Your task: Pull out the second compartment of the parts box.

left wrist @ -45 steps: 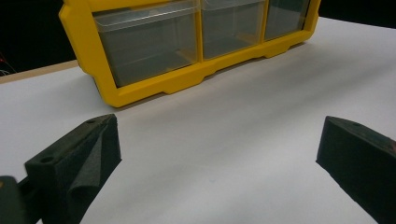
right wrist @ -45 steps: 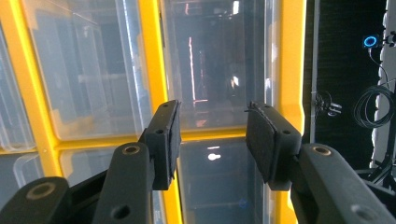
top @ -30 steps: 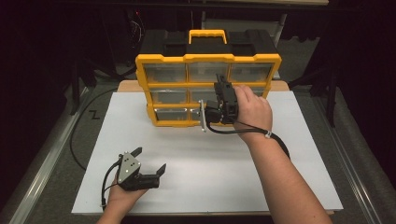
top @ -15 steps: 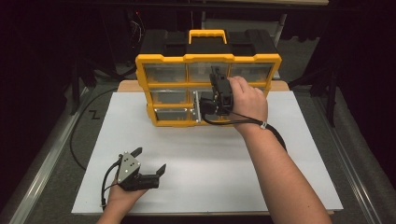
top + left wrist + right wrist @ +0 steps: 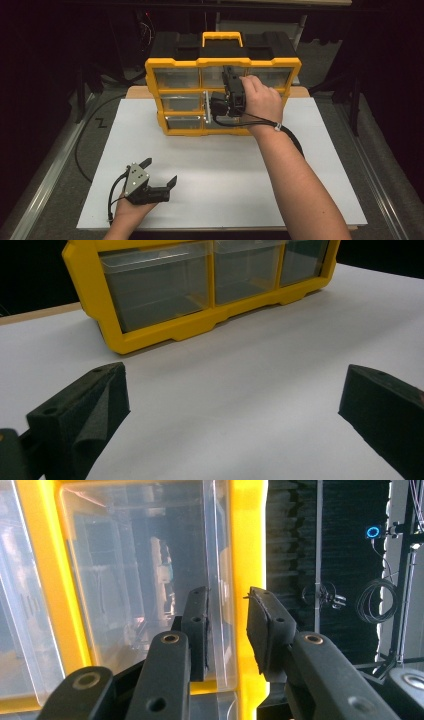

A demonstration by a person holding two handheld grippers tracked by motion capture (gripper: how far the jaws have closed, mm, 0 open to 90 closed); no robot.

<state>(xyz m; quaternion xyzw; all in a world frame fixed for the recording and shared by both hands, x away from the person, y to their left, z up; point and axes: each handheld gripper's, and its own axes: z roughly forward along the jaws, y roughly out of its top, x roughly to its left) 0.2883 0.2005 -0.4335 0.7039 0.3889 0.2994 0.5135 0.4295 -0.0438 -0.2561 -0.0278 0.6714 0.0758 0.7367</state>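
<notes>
Yellow plastic drawer organiser point(image 5: 222, 97) with clear drawers, upright at bench's far middle | right gripper point(image 5: 231, 80) has climbed from middle row to top-right clear drawer point(image 5: 150, 580), jaws part-open astride its right edge | likely about to pull | left gripper point(image 5: 159, 175) spread, idle near-left

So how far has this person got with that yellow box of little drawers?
Barely started, by the look of it. Done: nothing obvious; the drawers in the yellow organizer look pushed in. In hand: the right tool is up at a clear drawer near the organizer's edge, its jaws part open, one inside the drawer front and one outside it. The left tool rests open on the white table. Left: probably pulling that drawer out.
</notes>
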